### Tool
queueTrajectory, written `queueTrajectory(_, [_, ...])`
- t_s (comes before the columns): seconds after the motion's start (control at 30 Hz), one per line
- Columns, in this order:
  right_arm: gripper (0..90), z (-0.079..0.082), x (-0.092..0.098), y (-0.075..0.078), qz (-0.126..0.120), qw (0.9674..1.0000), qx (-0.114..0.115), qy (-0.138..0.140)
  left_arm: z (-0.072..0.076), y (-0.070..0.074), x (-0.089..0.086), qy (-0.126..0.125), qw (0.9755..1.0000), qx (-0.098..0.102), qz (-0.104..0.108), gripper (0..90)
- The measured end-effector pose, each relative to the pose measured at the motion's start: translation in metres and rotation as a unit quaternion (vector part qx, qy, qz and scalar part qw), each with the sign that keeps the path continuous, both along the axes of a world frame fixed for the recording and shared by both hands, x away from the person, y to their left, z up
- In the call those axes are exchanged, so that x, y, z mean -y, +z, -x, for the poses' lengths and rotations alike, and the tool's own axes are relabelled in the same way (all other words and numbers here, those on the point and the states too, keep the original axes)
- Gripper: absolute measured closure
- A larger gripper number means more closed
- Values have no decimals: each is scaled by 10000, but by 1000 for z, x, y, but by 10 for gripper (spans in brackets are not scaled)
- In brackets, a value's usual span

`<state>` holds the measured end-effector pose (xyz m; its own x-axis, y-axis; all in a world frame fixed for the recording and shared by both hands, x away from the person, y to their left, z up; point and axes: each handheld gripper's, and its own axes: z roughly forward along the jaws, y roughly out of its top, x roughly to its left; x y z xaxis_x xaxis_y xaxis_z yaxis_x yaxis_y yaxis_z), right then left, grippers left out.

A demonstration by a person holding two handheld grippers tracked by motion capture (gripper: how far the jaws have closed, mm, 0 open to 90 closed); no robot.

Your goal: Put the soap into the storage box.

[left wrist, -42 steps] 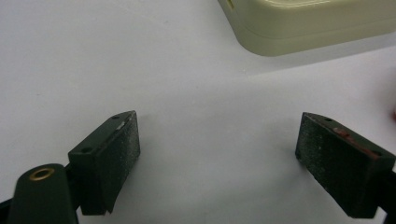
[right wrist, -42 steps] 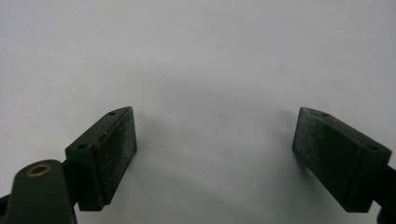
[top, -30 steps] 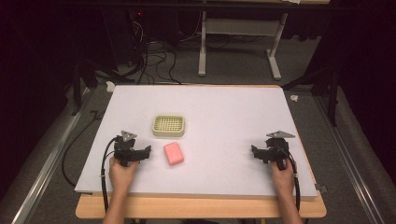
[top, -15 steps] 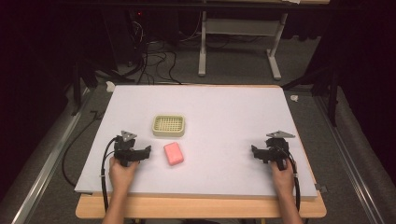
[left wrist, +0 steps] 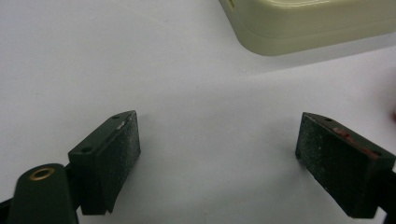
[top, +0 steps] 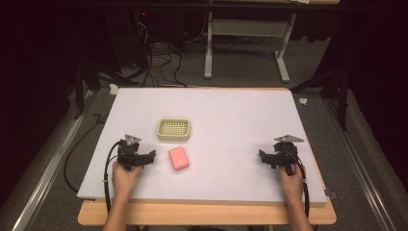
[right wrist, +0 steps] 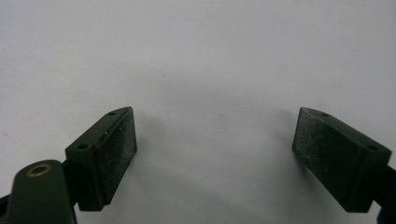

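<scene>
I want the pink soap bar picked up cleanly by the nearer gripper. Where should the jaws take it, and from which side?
Grip the pink soap bar across its two long sides, coming straight down from above. It lies flat on the white table, so only its low sides offer the pads faces to press on, and the narrower span probably fits the jaws better. The left gripper sits beside it, jaws open and empty.

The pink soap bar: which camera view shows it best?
The high view: the whole pink soap bar lies on the table beside the left claw. The left gripper view catches a reddish sliver at its right edge; the right gripper view looks at table.
</scene>
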<state>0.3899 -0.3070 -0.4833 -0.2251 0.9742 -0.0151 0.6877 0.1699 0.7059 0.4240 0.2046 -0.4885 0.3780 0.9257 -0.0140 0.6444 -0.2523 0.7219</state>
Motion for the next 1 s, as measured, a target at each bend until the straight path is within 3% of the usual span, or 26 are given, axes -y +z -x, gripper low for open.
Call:
queueTrajectory(0.43, [143,0,0,0,0,10000,0,1,1,1,2,0,9999,-93,71,88])
queueTrajectory(1.0, [143,0,0,0,-1,10000,0,1,19,17,11,-468,9987,76,205,58])
